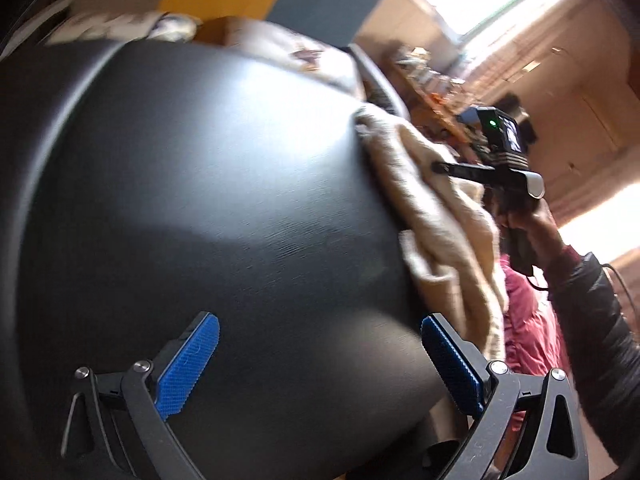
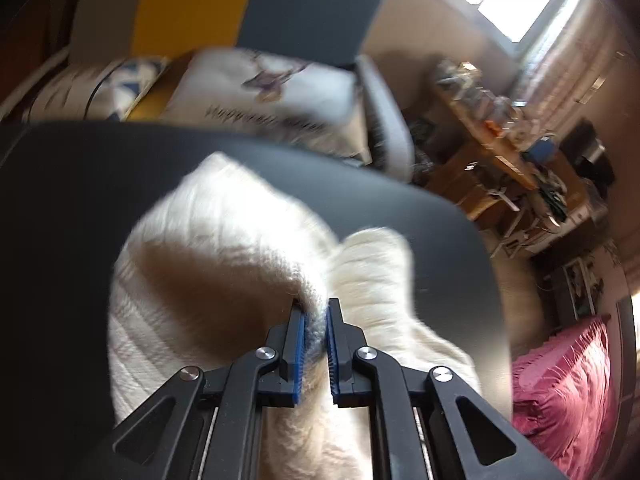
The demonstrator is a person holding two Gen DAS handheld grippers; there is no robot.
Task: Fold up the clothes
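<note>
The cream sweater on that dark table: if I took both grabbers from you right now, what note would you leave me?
Right gripper: shut on a fold of the cream sweater.
Left gripper: open, holding nothing, over bare table.
Sweater: bunched at the table's right edge, partly hanging off it, as the left wrist view shows.
A pink garment lies off the table, below and to the right.
Done: only a grasp on the sweater; no neat fold is visible.
Left: pull it fully onto the table, spread it flat, fold it. The pink garment probably comes after.
</note>
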